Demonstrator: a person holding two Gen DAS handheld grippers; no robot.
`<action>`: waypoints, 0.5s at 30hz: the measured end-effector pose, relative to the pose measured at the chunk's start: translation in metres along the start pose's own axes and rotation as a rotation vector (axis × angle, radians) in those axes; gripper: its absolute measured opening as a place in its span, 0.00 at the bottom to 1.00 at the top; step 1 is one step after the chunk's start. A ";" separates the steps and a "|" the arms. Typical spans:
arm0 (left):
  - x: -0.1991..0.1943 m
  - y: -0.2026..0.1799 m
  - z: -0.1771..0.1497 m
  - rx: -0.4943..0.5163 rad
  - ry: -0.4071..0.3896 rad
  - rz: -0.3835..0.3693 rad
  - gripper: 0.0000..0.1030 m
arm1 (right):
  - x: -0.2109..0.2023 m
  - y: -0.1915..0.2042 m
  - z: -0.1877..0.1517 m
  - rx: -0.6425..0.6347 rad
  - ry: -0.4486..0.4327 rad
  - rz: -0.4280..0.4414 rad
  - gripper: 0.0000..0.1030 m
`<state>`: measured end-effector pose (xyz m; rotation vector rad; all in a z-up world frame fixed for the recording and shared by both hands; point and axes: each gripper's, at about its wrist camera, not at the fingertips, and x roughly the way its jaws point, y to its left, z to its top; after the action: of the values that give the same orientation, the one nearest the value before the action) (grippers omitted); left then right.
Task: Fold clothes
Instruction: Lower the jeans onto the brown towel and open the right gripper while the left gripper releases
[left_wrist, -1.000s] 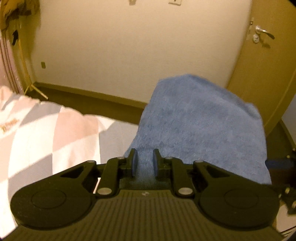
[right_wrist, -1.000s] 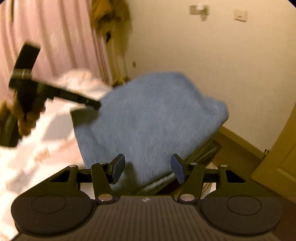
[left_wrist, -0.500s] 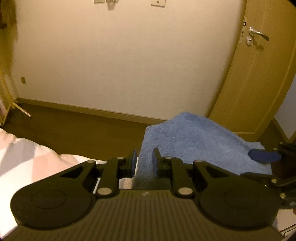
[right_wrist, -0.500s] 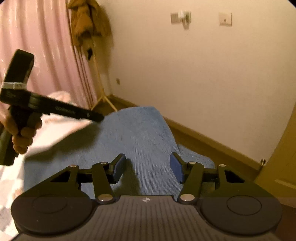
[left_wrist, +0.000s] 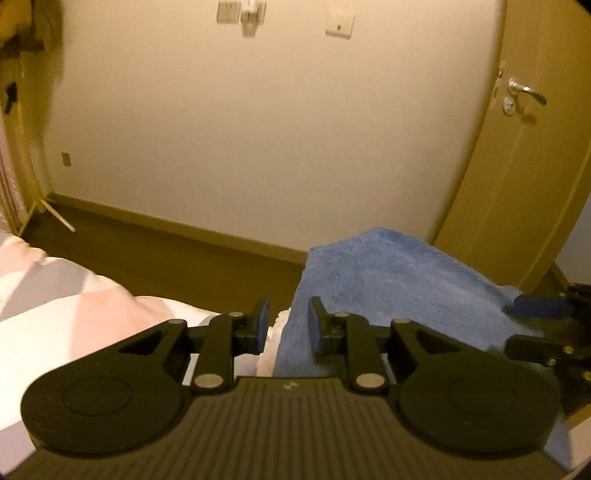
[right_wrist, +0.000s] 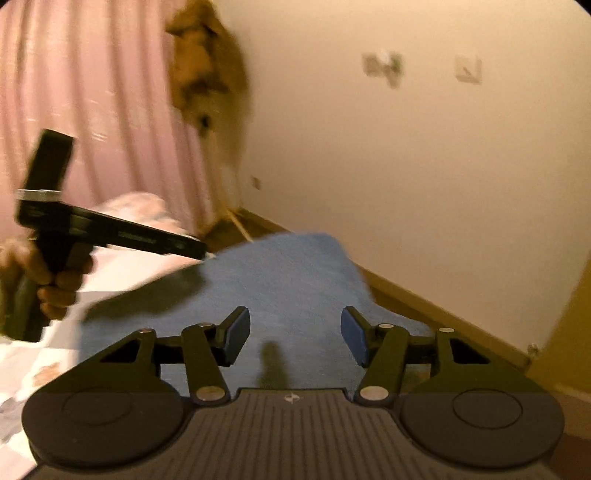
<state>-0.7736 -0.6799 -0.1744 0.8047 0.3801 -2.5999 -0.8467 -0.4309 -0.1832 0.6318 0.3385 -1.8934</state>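
Observation:
A blue towel (left_wrist: 388, 280) lies draped over the bed, its left edge running between my left gripper's (left_wrist: 288, 325) fingers. Those fingers stand a little apart. The right pad touches the towel, and white fabric shows between the towel and the left pad. My right gripper (right_wrist: 295, 332) is wide open just above the towel (right_wrist: 288, 280), holding nothing. One blue pad of the right gripper (left_wrist: 539, 306) shows at the towel's right edge in the left wrist view. In the blurred right wrist view a hand (right_wrist: 55, 280) holds the left gripper (right_wrist: 110, 229) at the towel's far left corner.
The bed cover (left_wrist: 74, 295) is checked in pink, grey and white. Past the bed's edge is dark floor (left_wrist: 184, 258), then a cream wall and a wooden door (left_wrist: 524, 166) on the right. A pink curtain (right_wrist: 92, 110) and a hanging brown garment (right_wrist: 207, 74) stand at the left.
The towel, held up and bulging a second ago, has come down and lies lower and flatter. My left fingers have parted slightly. The right gripper stays open while its view swings.

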 end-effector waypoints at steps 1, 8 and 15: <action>-0.011 0.000 -0.005 -0.008 -0.009 0.005 0.19 | -0.003 0.006 -0.005 -0.018 0.004 0.007 0.61; -0.031 0.014 -0.056 -0.142 0.032 0.020 0.22 | -0.017 0.041 -0.035 -0.147 0.031 0.032 0.69; -0.054 0.002 -0.045 -0.165 0.040 0.102 0.23 | -0.043 0.044 -0.031 -0.132 0.031 -0.020 0.70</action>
<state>-0.7098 -0.6503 -0.1785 0.7987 0.5428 -2.4247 -0.7854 -0.3996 -0.1820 0.5713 0.4866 -1.8644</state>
